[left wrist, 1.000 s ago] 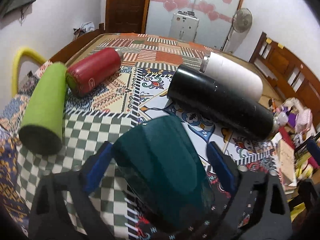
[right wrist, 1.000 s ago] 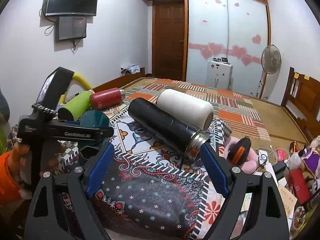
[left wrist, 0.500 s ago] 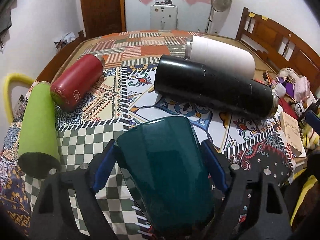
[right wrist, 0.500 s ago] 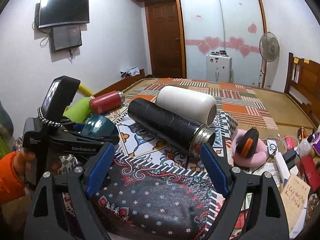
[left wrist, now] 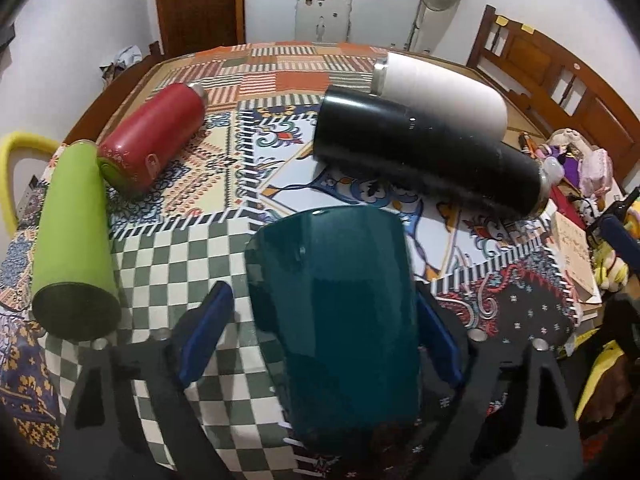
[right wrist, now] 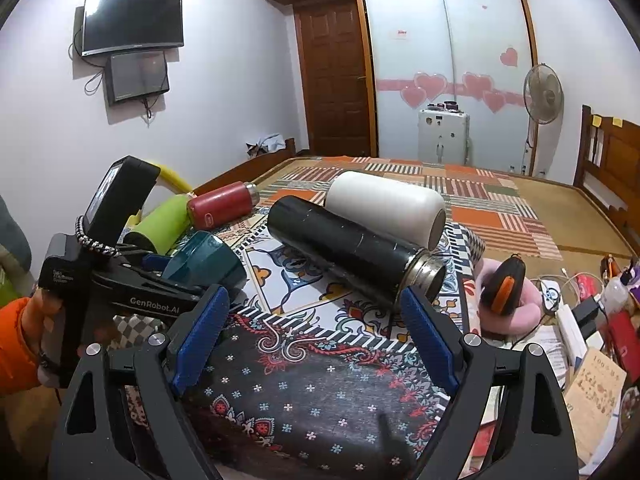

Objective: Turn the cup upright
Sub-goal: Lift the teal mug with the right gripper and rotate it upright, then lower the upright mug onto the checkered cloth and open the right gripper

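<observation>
A dark teal cup (left wrist: 336,312) lies on its side between the blue fingers of my left gripper (left wrist: 320,344), base pointing away from the camera. The left finger stands a little off the cup wall and the right finger is at it, so the jaws are wide and show no firm grip. The cup also shows in the right wrist view (right wrist: 204,260), next to the left gripper body (right wrist: 120,280). My right gripper (right wrist: 312,336) is open and empty above the patterned cloth (right wrist: 304,392).
Several flasks lie on their sides on the cloth: green (left wrist: 72,232), red (left wrist: 152,140), black (left wrist: 428,160) and white (left wrist: 440,96). Clutter and a pink cushion (right wrist: 516,312) fill the right edge. A wooden bench (left wrist: 560,92) stands at the right.
The left gripper has tilted and swung, so the teal cup now shows more centred and larger between its fingers. The right gripper has risen slightly and stays open.
</observation>
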Tool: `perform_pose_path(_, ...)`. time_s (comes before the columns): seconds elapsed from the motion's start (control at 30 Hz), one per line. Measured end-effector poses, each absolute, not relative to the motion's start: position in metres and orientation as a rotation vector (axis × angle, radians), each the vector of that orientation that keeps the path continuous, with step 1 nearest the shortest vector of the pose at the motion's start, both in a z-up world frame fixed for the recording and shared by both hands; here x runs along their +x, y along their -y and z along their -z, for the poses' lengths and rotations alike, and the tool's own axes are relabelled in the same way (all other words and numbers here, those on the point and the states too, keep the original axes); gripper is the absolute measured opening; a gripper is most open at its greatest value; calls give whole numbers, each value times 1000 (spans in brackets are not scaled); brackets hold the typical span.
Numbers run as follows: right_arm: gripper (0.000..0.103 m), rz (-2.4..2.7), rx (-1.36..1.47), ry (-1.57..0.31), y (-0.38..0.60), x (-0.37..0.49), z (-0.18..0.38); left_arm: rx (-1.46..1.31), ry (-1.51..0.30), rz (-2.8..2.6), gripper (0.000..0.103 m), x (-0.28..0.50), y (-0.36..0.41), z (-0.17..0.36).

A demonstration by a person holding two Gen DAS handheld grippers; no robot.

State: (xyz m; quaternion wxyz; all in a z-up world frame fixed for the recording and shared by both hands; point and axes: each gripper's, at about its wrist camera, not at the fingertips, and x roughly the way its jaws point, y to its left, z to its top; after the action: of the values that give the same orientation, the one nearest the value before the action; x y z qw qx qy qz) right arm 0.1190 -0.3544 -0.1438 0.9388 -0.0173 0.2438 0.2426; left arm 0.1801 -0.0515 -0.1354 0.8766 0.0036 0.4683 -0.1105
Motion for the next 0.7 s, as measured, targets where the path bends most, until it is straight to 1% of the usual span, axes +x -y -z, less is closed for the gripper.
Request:
perform_pose_path(0.03,86,-495,-35,-498,355,120,144,5,-976,241,77,180,52,134)
perform_pose_path(0.2,86,-494,-31,-499,354,120,143,-30,-968,251,75,181,49,132)
perform_pose_path(0.43,86,-497,-21,-491,352,121,141,-23,-843,231,74,157,36,106)
perform_pose_path(0.7,86,-501,0,-475,347,121,136,38,-749,197,74,146,36,90)
